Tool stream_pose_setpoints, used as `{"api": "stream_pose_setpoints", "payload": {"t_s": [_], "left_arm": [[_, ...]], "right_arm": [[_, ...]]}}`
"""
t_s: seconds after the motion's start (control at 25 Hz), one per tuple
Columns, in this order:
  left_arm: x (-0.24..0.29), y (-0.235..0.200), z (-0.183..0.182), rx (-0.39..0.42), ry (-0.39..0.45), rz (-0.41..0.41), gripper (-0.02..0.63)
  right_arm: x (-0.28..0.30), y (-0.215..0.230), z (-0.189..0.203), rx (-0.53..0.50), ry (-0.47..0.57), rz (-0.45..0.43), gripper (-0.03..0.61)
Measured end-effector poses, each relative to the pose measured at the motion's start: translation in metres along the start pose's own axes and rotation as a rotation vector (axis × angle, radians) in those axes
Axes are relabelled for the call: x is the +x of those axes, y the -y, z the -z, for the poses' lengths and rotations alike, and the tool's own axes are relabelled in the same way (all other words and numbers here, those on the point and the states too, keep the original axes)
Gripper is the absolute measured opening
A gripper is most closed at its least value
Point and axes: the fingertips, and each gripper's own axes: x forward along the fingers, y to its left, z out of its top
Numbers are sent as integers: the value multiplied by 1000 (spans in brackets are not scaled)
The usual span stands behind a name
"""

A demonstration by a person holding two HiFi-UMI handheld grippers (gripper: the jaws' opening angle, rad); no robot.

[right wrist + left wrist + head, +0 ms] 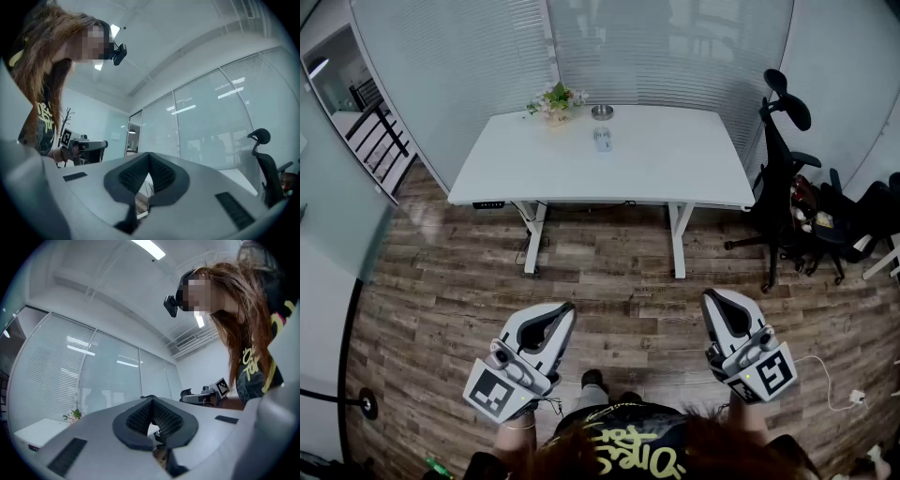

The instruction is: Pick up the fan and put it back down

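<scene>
A: Where is the fan (603,141) placed?
B: On the white bench (675,173), well apart from the left tool (565,312) and right tool (711,300), both closed and empty.
A: Handling?
B: It is judged small, light and rigid; its narrow body should be gripped.

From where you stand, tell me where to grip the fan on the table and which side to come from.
Grip the fan across its narrow sides, coming from the table's near edge. It looks longer front to back, bare tabletop lies before it, and the metal bowl sits just behind. Its finer parts are too small to tell.
</scene>
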Motion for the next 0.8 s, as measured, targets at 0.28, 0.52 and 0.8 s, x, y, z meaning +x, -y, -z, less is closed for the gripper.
{"api": "stream_pose_setpoints", "payload": {"t_s": [0.28,0.52,0.8], "left_arm": [[2,15,5,-3,-13,-10,-6],[-4,8,5,-18,-12,5,-6],[1,-5,4,-29,-4,42,-7]], "right_arm": [[-9,4,7,23,-1,-28,3],[-3,-3,13,24,-20,-5,3],[14,3,14,41,-18,80,3]]}}
